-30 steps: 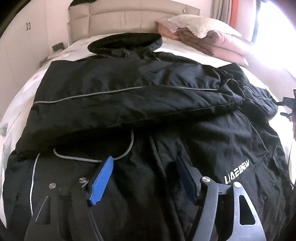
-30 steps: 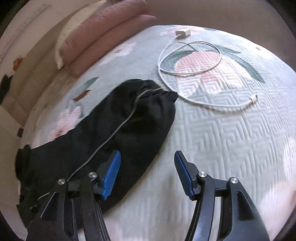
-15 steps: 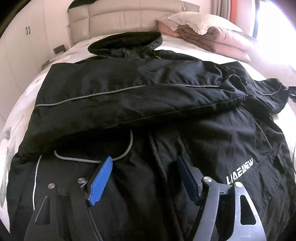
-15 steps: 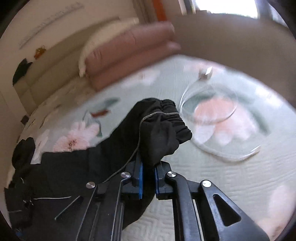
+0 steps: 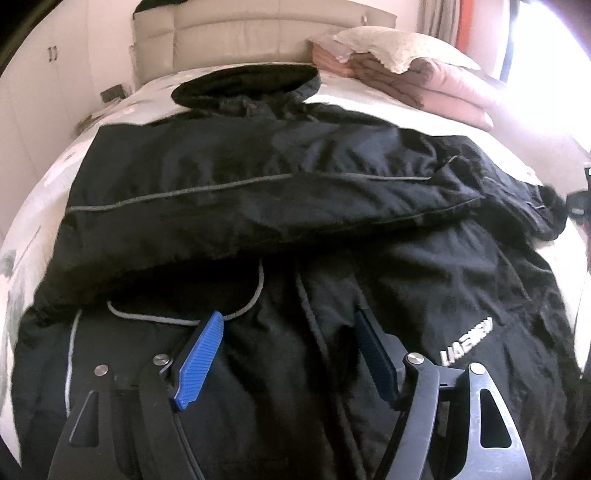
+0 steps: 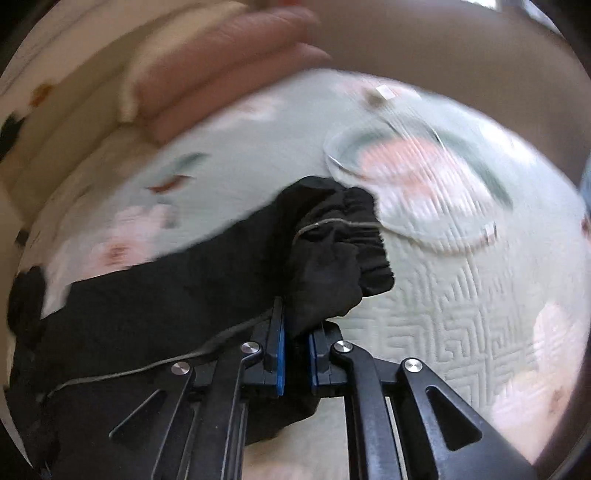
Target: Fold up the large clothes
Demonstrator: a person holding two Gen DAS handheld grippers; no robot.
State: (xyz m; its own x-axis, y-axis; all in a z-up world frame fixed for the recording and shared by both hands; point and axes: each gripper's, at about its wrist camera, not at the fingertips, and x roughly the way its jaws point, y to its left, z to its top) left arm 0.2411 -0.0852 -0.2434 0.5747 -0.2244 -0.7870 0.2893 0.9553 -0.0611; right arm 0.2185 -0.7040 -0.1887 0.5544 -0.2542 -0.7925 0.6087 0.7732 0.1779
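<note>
A large black hooded jacket (image 5: 280, 206) with grey piping lies spread on the bed, one sleeve folded across its chest. My left gripper (image 5: 288, 354) hovers open and empty over the jacket's lower front. My right gripper (image 6: 295, 354) is shut on the elastic cuff of the other sleeve (image 6: 332, 254) and holds it raised off the bedspread. The sleeve trails back to the left toward the jacket body. The right gripper also shows at the right edge of the left wrist view (image 5: 580, 206).
The floral quilted bedspread (image 6: 461, 295) carries a coiled white charging cable (image 6: 369, 158) just beyond the cuff. Folded pink blankets and a pillow (image 5: 406, 74) sit at the head of the bed by the padded headboard (image 5: 240, 33). White cupboards stand at left.
My right gripper closed on the sleeve cuff and lifted it off the bedspread, and now carries it with the view blurred by motion. My left gripper has stayed open over the jacket.
</note>
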